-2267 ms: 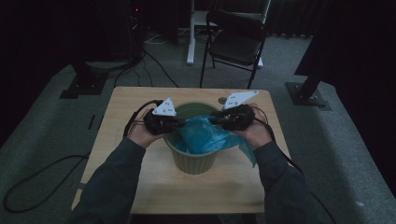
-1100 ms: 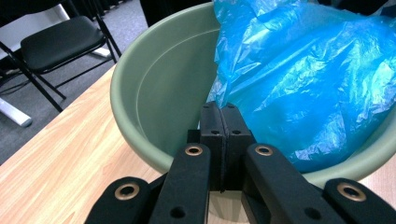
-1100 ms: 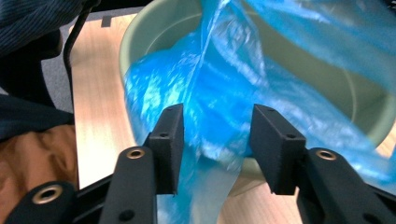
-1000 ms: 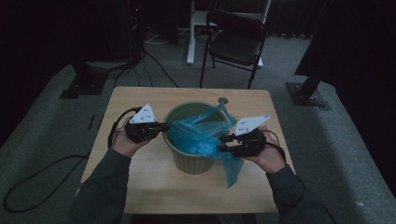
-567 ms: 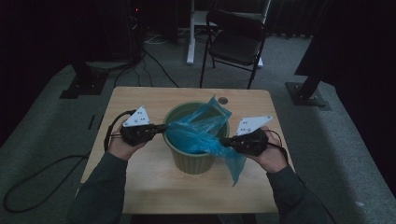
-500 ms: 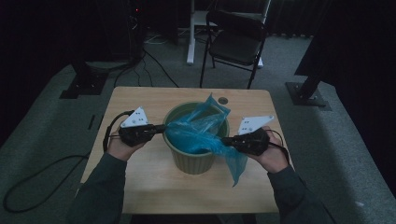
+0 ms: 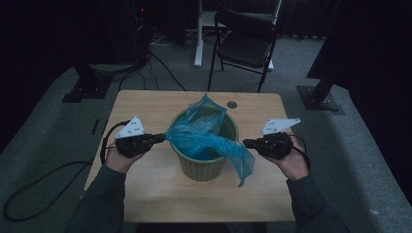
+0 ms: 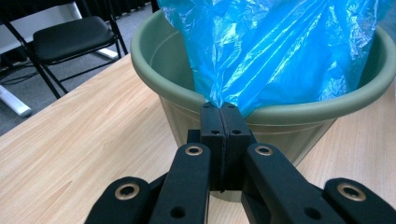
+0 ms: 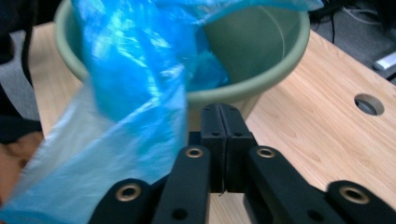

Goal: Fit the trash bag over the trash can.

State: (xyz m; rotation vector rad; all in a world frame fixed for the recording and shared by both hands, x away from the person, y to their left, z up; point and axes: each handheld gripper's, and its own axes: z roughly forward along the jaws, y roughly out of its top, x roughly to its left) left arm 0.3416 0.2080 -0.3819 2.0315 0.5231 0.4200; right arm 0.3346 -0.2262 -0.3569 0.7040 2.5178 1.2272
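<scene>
A green plastic pot (image 7: pixel 201 167) stands mid-table with a crumpled blue plastic bag (image 7: pixel 199 136) in it. My left gripper (image 7: pixel 163 138) sits just left of the rim, shut on a corner of the bag (image 8: pixel 280 51), which stretches up from its tips (image 8: pixel 223 108) over the pot wall (image 8: pixel 159 70). My right gripper (image 7: pixel 246 143) is level with the rim on the right. Its jaws have just been closing and then easing slightly; in the right gripper view (image 9: pixel 223 108) they meet with nothing between them. A loose flap of the bag (image 9: pixel 130 79) hangs over the pot's rim (image 9: pixel 261 46) beside them.
The wooden table (image 7: pixel 145 102) has a round cable hole (image 7: pixel 232 104) behind the pot. A black folding chair (image 7: pixel 245 43) stands beyond the far edge. Cables trail on the grey floor at the left.
Both hands have drawn apart from above the pot to its sides. The left gripper pulled the bag's corner out over the left rim; the right slid right, and the bag flap droops beside it.
</scene>
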